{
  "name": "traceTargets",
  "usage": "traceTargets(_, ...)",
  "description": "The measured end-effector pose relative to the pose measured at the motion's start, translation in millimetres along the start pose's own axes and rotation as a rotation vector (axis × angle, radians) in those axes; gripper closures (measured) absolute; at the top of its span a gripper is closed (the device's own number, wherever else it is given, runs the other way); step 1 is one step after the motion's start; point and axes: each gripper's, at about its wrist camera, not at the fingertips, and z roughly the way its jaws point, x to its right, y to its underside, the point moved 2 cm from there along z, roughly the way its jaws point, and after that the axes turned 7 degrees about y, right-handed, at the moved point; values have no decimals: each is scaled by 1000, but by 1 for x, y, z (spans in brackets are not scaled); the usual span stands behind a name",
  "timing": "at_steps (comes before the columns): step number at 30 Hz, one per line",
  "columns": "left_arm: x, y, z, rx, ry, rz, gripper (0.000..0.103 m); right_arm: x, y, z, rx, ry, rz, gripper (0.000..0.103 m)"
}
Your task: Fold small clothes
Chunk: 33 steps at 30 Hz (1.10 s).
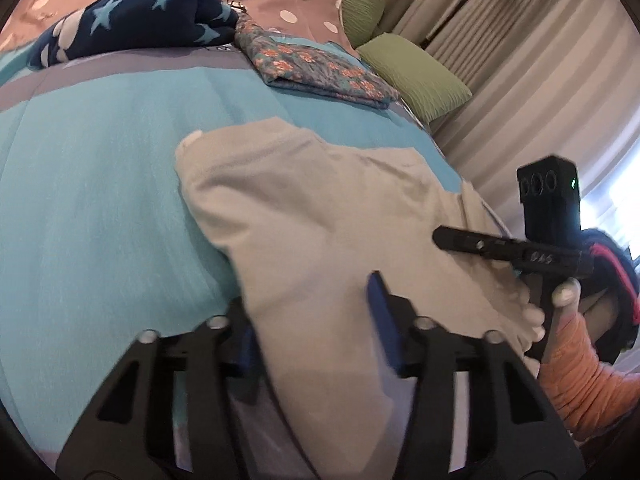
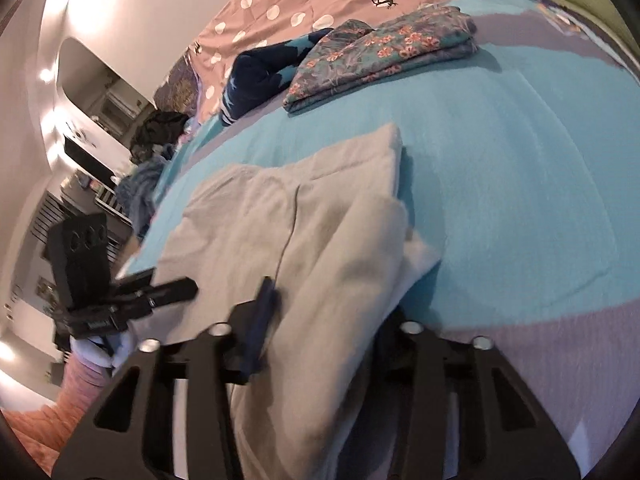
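Garment, beige, rumpled, half-folded

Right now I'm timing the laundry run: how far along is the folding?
Two pieces already look folded at the far side of the bed: the floral garment and the navy star-print one. In hand is the beige garment, partly doubled over, with its near edge between the fingers of both the left hand-held gripper and the right hand-held gripper. Its final folds and stacking remain.

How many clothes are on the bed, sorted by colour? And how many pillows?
Beige clothes: 1
Flowery folded clothes: 1
Dark blue star clothes: 1
Green pillows: 2
Total: 5
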Motion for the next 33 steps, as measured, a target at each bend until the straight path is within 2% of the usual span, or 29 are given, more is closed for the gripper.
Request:
traceTargets(2, -2, 0, -1, 15, 12, -14, 69, -1, 0, -1, 1, 21, 1, 74)
traceTargets(4, 7, 2, -3, 27, -24, 22, 73, -5, 2, -5, 22, 50, -11, 83)
traceTargets(6, 21, 2, -8, 45, -73, 74, 78, -19, 6, -17, 75, 98, -57, 87)
traceTargets(8, 38, -1, -18, 80, -100, 116, 81, -34, 8, -34, 132, 130, -95, 88)
traceTargets(11, 60, -8, -35, 124, -95, 157, 82, -51, 5, -61, 206, 134, -119, 89)
traceTargets(15, 95, -30, -54, 172, -102, 231, 84, -69, -12, -103, 321, 170, -170, 89)
traceTargets(18, 127, -61, -67, 218, -103, 308, 84, -72, -39, -129, 394, 181, -177, 89)
traceTargets(21, 146, -96, -73, 253, -92, 329, 86, -72, -70, -149, 454, 160, -175, 89)
traceTargets(24, 159, -129, -68, 272, -129, 380, 87, -69, -105, -160, 512, 145, -193, 89)
traceTargets(27, 156, -172, -56, 286, -169, 410, 87, -60, -148, -155, 534, 166, -178, 89)
traceTargets(33, 122, -265, -24, 281, -262, 354, 88, -39, -227, -123, 529, 174, -145, 89)
